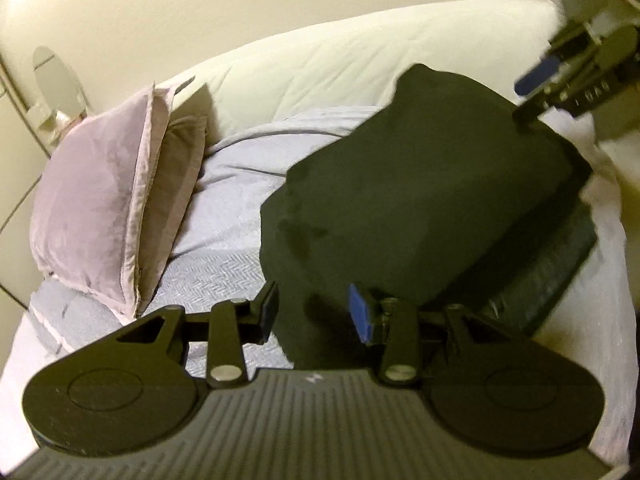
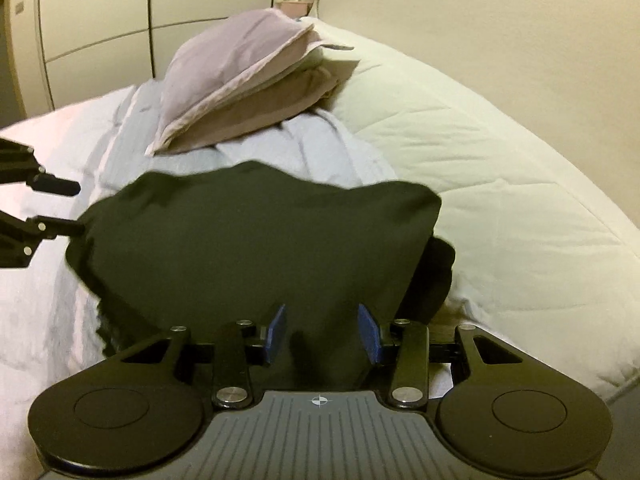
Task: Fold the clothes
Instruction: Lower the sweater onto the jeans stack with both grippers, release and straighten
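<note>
A dark green garment (image 1: pixel 420 200) (image 2: pixel 256 248) lies folded in a thick pile on the bed. My left gripper (image 1: pixel 316 314) hovers over its near edge, blue pads apart, nothing pinched between them. From the right wrist view the left gripper (image 2: pixel 68 206) shows at the garment's left corner; its lower finger is close to the cloth, and I cannot tell whether it touches. My right gripper (image 2: pixel 322 334) hangs over the near edge too, pads apart and empty. In the left wrist view the right gripper (image 1: pixel 534 94) stands at the garment's far right corner, blurred.
A darker folded piece (image 1: pixel 552 264) (image 2: pixel 440 276) sticks out from under the garment. Pink pillows (image 1: pixel 104 200) (image 2: pixel 240 80) lean on a lilac blanket (image 1: pixel 224 248) (image 2: pixel 320 148). A white duvet (image 1: pixel 340 64) (image 2: pixel 500 160) runs along the wall. Cupboard panels (image 2: pixel 92 8) stand beyond the bed.
</note>
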